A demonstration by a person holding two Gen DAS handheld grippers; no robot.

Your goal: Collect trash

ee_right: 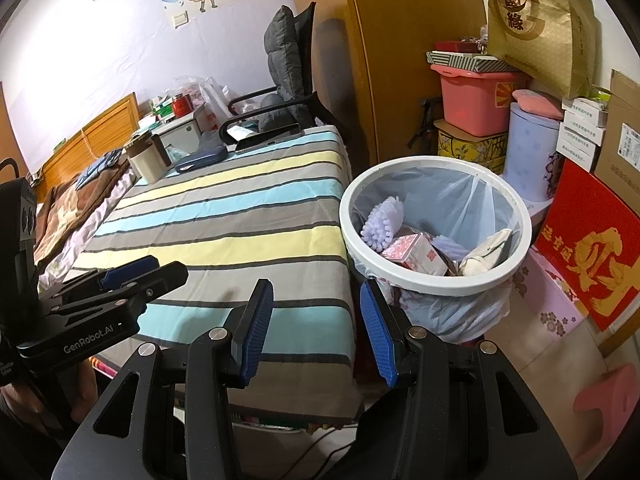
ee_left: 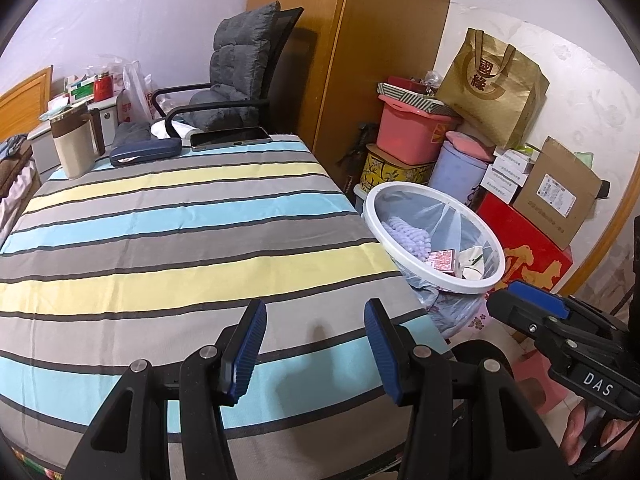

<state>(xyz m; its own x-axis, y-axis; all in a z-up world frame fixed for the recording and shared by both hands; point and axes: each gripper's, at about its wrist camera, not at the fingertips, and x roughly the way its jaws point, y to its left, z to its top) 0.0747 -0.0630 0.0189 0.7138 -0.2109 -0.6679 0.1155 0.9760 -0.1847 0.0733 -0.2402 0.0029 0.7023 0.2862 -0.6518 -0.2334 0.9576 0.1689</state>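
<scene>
Two hand-held grippers hover over the near end of the striped worktop (ee_left: 180, 240), both jaws apart, nothing between the pads. Left hand-held gripper (ee_left: 314, 350) sits above the cloth; right hand-held gripper (ee_right: 316, 332) is over the worktop's edge, with the white bin (ee_right: 520, 216) just ahead and to its right. Worktop surface near both looks bare of trash. Bin's clear liner (ee_right: 464, 200) already holds a lilac nubby cloth (ee_right: 384, 216), a pink-red carton (ee_right: 416, 256) and crumpled paper (ee_right: 486, 256), so collecting seems mostly done. Judgement: all three are light; carton stiff, pinch across its flat sides; cloth and paper soft, grab a bunched fold. Liner is thin and slippery, take it at the rim overhang.
</scene>
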